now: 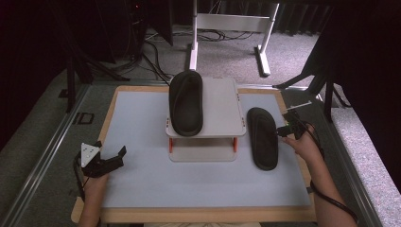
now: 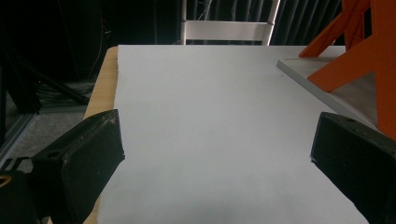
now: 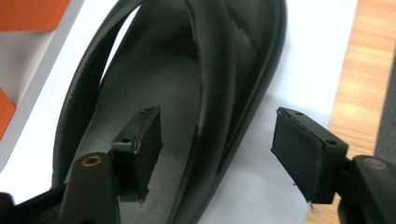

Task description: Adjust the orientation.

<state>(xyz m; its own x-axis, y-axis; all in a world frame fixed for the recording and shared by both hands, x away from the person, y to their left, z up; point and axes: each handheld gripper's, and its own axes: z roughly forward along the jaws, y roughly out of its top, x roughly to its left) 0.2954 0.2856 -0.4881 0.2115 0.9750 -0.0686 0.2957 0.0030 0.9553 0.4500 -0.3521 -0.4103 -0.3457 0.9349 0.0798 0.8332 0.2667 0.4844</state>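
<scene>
The left tool (image 1: 111,158) rests at the near left corner of the worktop (image 1: 142,179), its jaws spread wide with nothing between them and only bare grey mat ahead in the left gripper view; it looks parked out of the way while the other hand works. Moving right, a small grey rack (image 1: 222,101) on orange legs (image 1: 171,144) stands at the middle of the worktop, and one black slipper (image 1: 186,101) already lies on its top shelf, toe pointing away from the person, which suggests the pair is being put up there side by side. The free half of that shelf, to the right of the slipper, seems kept for the second one. That second slipper (image 1: 262,137) lies flat on the mat just right of the rack, lengthwise like the first. The right tool (image 1: 289,127) reaches it from the far right edge: in the right gripper view its jaws are parted, one inside the slipper's opening and one outside, straddling the side wall (image 3: 233,70) without yet pressing it, a hold that should let the slipper be lifted by its edge. The rack's shelf edge and orange leg sit close on the slipper's left, so the lift probably has to clear them. Beyond the worktop are a white frame (image 1: 227,23), cables and dark stands on the floor.
</scene>
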